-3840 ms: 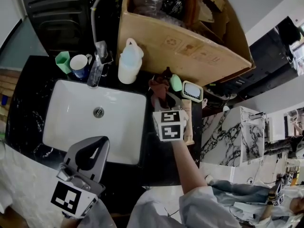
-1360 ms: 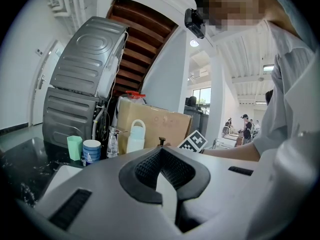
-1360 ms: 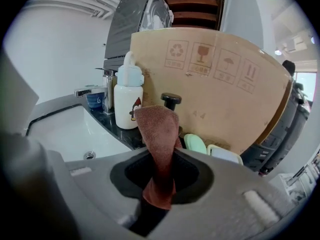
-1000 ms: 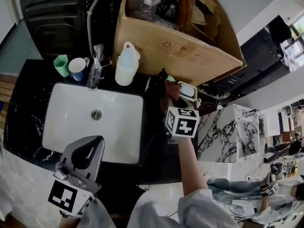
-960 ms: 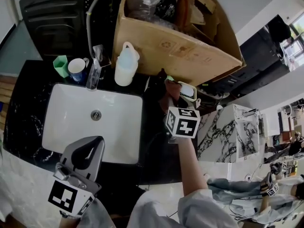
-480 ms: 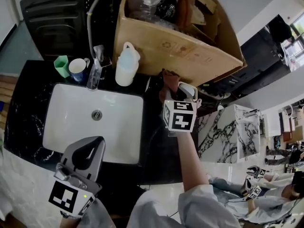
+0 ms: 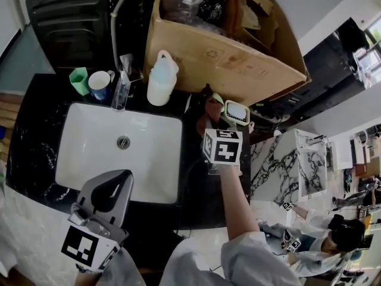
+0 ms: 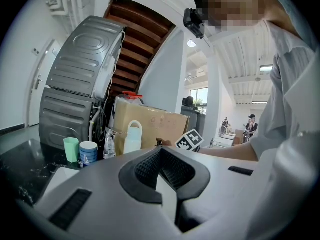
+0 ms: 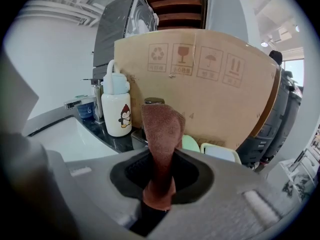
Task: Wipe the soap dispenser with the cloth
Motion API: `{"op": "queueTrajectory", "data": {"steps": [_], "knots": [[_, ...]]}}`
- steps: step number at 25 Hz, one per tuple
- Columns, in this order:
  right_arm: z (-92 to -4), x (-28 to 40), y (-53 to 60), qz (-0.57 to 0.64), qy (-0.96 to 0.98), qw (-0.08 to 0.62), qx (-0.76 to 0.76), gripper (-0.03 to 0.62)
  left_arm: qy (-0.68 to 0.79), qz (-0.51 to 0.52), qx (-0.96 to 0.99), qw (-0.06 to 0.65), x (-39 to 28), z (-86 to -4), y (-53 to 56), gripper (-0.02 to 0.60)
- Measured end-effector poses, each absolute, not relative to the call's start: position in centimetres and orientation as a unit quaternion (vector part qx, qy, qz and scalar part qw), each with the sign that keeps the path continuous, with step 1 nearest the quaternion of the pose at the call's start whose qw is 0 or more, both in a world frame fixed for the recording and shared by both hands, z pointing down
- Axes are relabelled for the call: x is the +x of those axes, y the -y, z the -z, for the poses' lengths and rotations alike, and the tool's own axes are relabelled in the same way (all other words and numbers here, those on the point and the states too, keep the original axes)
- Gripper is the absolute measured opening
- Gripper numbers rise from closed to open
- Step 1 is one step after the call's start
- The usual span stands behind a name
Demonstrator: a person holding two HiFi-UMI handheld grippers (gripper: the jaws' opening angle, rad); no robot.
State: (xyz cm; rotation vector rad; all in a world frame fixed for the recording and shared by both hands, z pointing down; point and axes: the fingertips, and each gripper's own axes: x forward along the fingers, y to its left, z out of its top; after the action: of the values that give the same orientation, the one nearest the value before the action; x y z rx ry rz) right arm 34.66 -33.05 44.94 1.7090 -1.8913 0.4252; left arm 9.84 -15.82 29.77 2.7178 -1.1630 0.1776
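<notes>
- Overhead, head view: a black marbled tabletop [image 7: 36, 118] carries a white rectangular sink [image 7: 146, 159]. Along its far edge stand a green cup [image 7: 78, 79], a blue-and-white mug [image 7: 99, 83], a faucet [image 7: 121, 88] and a white bottle [image 7: 162, 81]. A large open cardboard box [image 7: 226, 58] sits behind them.
- Same view: the right gripper [image 7: 209, 124] is on the sink's right, pointing at the far edge. A brown cloth [image 7: 212, 107] is pinched in its jaws. The dark soap dispenser [image 7: 206, 92] stands just beyond the cloth, with a white soap dish [image 7: 234, 113] beside it. Contact between cloth and dispenser cannot be confirmed.
- Same view: the left gripper [image 7: 119, 180] is over the near edge of the sink, well apart from the dispenser.
- Left gripper view: the jaws are closed together with nothing between them. The room has white walls, a grey ribbed appliance [image 8: 82, 84] at left, the underside of wooden stairs [image 8: 145, 39] above, and a bright window [image 8: 205, 96] far off.
- Right gripper view: the jaws are clamped on the lower part of the cloth, which stands upright between them. The dispenser's dark top shows just behind the cloth's upper edge. The bottle, printed with a penguin, stands to its left and the box wall fills the background.
</notes>
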Motion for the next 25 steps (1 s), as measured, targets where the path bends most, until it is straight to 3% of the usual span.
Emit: {"op": "queueTrajectory", "data": {"steps": [5,12,25], "knots": [[-44.8,33.4,31.8,-0.169,0.715,0.264,0.624,0.075,0.384,-0.058,0.917,0.090,9.1,-29.8,15.7,0.003],[-40.6,32.8,28.0,-0.177,0.711,0.165,0.660,0.075,0.365,-0.053,0.925,0.087,7.7,-29.4,15.4,0.003],[-31.9,29.9,16.6,-0.076,0.660,0.081,0.743,0.075,0.292,-0.043,0.952,0.083,5.8,-30.0,13.0,0.003]]}}
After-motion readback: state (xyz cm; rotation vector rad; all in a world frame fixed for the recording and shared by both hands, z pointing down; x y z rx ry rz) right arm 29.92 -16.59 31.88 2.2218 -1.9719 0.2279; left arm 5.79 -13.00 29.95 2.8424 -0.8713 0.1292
